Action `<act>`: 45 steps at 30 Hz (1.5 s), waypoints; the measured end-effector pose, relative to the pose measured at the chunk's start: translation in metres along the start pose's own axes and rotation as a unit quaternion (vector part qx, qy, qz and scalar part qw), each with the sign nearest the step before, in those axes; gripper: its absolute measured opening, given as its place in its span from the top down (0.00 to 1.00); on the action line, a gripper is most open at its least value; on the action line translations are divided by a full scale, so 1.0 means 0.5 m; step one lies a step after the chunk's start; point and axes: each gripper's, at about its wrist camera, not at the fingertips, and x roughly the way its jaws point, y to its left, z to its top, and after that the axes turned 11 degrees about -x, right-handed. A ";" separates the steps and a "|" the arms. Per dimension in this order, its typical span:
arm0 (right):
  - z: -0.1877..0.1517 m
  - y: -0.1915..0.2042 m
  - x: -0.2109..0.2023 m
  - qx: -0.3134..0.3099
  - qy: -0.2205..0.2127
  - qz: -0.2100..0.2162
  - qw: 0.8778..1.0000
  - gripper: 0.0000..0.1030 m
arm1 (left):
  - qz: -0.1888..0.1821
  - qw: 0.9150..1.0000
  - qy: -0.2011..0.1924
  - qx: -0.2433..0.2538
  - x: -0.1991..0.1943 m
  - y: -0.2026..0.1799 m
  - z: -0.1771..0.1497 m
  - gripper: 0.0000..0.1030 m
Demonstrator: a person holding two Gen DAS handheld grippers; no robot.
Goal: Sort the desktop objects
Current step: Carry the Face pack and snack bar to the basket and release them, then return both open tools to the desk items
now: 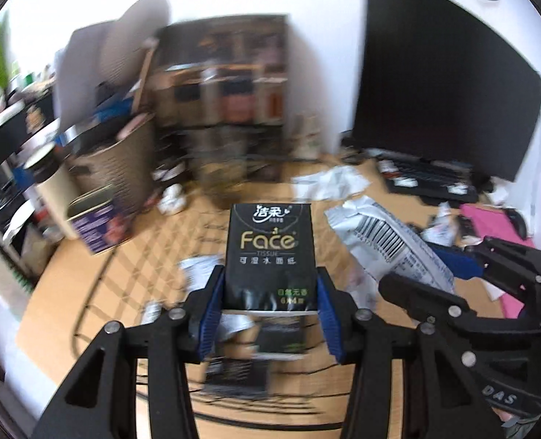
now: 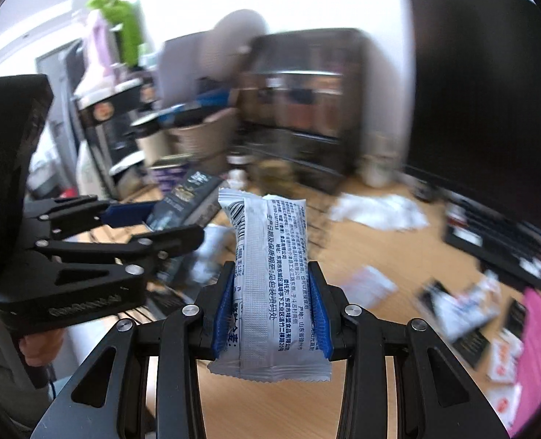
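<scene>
Left claw: I pinch a black tissue pack reading "Face TISSUE", above the desk.
Right claw: pinching a white snack packet; its Chinese print is legible only here.
Left view only: barcode faces me.

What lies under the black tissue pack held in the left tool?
Under the tissue pack there is wooden desk crossed by dark cables, blurred. The patch straight beneath the pack is covered.

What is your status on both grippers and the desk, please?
Left gripper shut on tissue pack. Right gripper shut on snack packet. Both clear of the desk. Wrappers litter it; nothing blocking.
</scene>
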 end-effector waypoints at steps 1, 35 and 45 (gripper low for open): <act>0.010 0.014 0.015 -0.002 0.002 0.006 1.000 0.64 | 0.011 1.000 0.002 0.001 0.004 0.012 0.000 0.49; -0.030 -0.030 0.009 0.032 0.005 -0.035 0.999 0.41 | 0.001 1.000 0.015 0.006 0.041 -0.047 -0.017 0.43; -0.116 -0.135 -0.065 0.064 0.016 -0.076 0.995 0.41 | 0.054 0.998 -0.017 0.027 0.053 -0.147 -0.024 0.44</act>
